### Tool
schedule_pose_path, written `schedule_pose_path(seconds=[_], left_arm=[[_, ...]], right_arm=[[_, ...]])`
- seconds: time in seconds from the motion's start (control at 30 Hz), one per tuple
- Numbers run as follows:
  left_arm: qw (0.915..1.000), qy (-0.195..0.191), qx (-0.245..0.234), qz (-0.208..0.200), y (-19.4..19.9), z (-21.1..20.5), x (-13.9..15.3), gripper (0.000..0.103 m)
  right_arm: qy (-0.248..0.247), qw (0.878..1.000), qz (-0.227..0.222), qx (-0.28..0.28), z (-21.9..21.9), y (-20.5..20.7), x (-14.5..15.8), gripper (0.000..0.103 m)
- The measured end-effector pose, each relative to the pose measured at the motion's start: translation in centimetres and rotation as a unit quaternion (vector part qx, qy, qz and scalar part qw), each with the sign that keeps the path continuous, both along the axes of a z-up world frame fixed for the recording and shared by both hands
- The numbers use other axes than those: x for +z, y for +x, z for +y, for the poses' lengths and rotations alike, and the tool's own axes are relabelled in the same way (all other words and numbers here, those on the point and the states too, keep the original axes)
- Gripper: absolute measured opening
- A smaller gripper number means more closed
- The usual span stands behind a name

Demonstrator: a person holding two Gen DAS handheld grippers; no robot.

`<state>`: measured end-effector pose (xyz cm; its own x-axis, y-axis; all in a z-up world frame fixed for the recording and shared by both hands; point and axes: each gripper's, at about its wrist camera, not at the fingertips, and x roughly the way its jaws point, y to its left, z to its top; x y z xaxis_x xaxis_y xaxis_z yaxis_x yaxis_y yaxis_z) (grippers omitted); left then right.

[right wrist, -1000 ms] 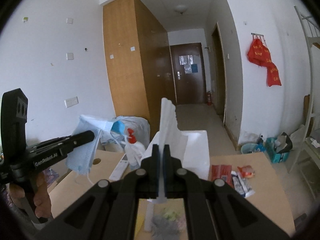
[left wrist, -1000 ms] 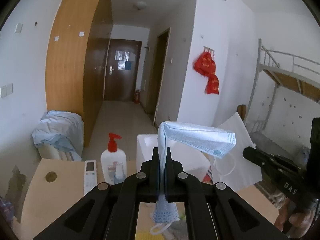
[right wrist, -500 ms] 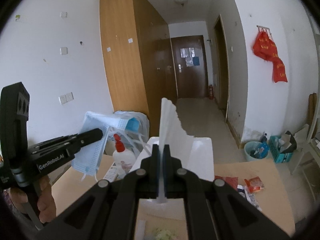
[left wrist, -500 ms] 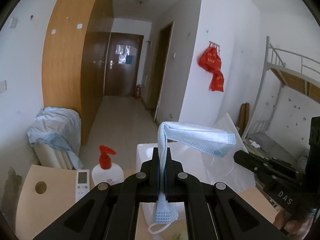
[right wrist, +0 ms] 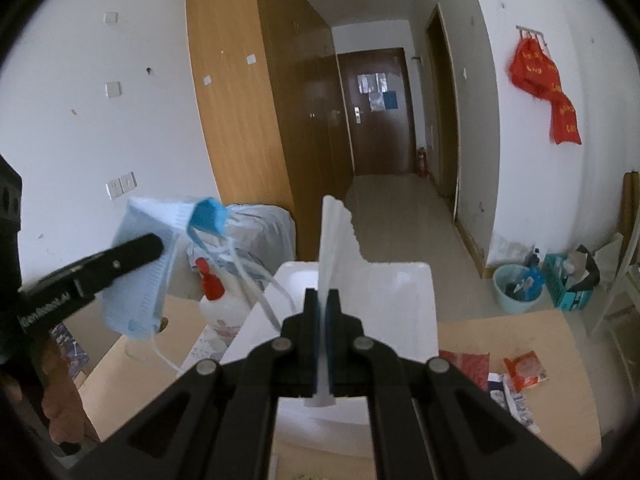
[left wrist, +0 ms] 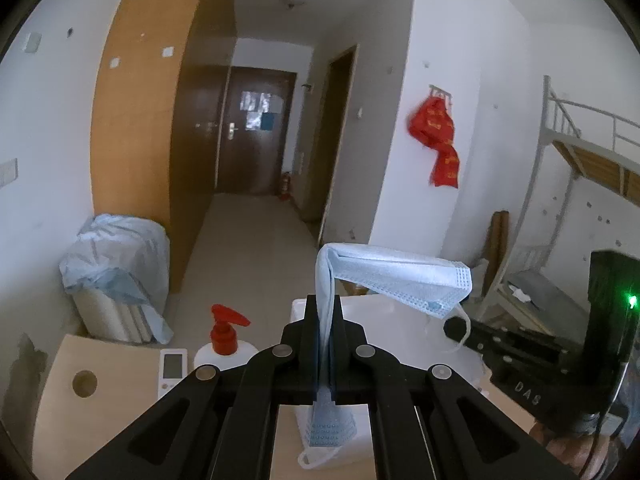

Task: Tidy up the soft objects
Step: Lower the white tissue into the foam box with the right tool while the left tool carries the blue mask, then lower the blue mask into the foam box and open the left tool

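While the left gripper [left wrist: 323, 312] clamps tight on a blue face mask [left wrist: 394, 278], the cloth folds over at the tips and droops toward three o'clock, one ear loop [left wrist: 456, 330] dangling. Right gripper [right wrist: 323, 308], jaws pinched closed too, holds a thin white sheet [right wrist: 338, 236] standing upright at twelve. Both hover over a white foam box [right wrist: 394, 300] sitting on the pale wooden table [right wrist: 516, 334]. At ten o'clock from the box stands a pump bottle [left wrist: 224, 344] with a red top, a white remote [left wrist: 172, 368] just beside it. Red snack packets [right wrist: 524, 368] lie at four o'clock on the tabletop. Beyond, a tiled corridor runs to a dark door [left wrist: 254, 136], a wood-panelled wardrobe [right wrist: 240, 120] at eleven, red cloth [left wrist: 440, 140] hanging on the white wall at two.
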<state>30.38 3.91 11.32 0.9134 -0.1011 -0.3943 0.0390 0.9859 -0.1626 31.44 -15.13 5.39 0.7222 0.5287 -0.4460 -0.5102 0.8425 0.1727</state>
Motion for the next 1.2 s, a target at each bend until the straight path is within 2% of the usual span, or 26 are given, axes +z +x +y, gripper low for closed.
schedule_pose_path(seconds=[0.37, 0.4, 0.47, 0.5, 0.53, 0.57, 0.97, 1.2], left_arm=[[0.9999, -0.002, 0.003, 0.01, 0.6, 0.2, -0.1, 0.003], [0.9999, -0.003, 0.005, 0.01, 0.7, 0.1, 0.0, 0.003], [0.9999, -0.004, 0.004, 0.009, 0.7, 0.2, 0.1, 0.003], [0.9999, -0.005, 0.004, 0.009, 0.7, 0.2, 0.2, 0.003], [0.9999, -0.006, 0.005, 0.008, 0.7, 0.3, 0.2, 0.003], [0.9999, -0.005, 0.005, 0.008, 0.7, 0.3, 0.2, 0.003], [1.0, -0.005, 0.002, 0.007, 0.7, 0.8, 0.3, 0.003], [0.9999, -0.003, -0.01, 0.008, 0.6, -0.4, 0.2, 0.003]], right_arm=[[-0.002, 1.0, 0.03, 0.002, 0.5, 1.8, -1.2, 0.006], [-0.002, 1.0, 0.03, -0.002, 0.4, 1.8, -1.1, 0.009], [-0.007, 0.999, 0.03, -0.008, 0.6, 1.7, -0.8, 0.038], [-0.005, 1.0, 0.027, -0.015, 0.4, 1.7, -0.7, 0.065], [-0.001, 1.0, 0.023, -0.019, 0.3, 1.6, -0.5, 0.083], [0.005, 1.0, 0.017, -0.024, 0.1, 1.4, -0.3, 0.087], [0.007, 0.999, 0.012, -0.033, -0.5, 0.9, 0.9, 0.089], [0.042, 0.996, -0.003, -0.076, -4.1, -0.1, 3.1, 0.091]])
